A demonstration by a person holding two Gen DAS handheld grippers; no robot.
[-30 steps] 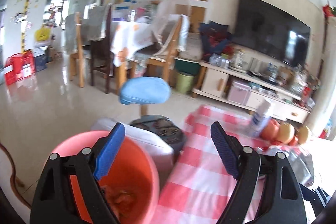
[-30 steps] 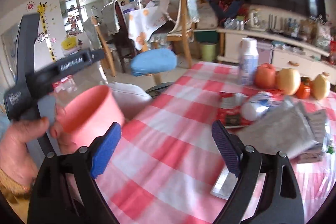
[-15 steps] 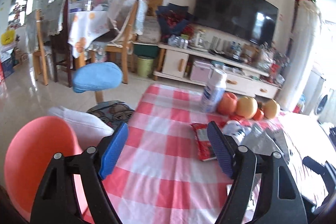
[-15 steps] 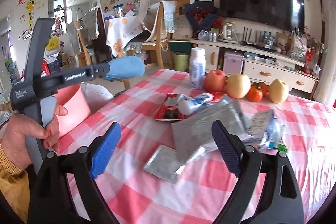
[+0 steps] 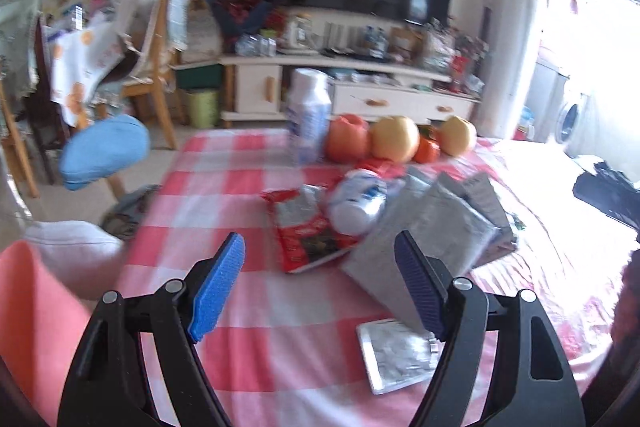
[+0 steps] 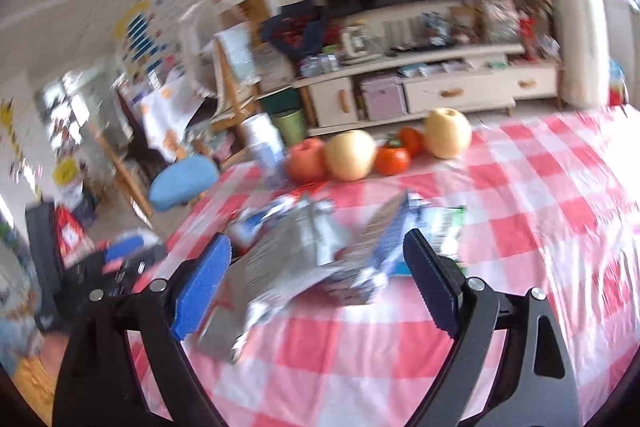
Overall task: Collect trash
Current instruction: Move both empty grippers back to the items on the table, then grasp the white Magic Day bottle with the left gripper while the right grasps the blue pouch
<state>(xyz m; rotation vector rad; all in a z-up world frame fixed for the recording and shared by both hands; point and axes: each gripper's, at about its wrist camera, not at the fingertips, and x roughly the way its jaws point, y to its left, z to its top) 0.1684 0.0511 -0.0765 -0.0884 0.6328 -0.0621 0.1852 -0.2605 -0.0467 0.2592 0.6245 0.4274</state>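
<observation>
Right wrist view, though blurry: right gripper (image 6: 316,283), wide open and holding nothing, points straight at the silver wrapper (image 6: 288,267).

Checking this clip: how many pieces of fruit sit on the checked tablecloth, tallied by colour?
pinkish-red apple: 1
yellow round fruit: 2
small orange-red fruit: 2
Total: 5
</observation>
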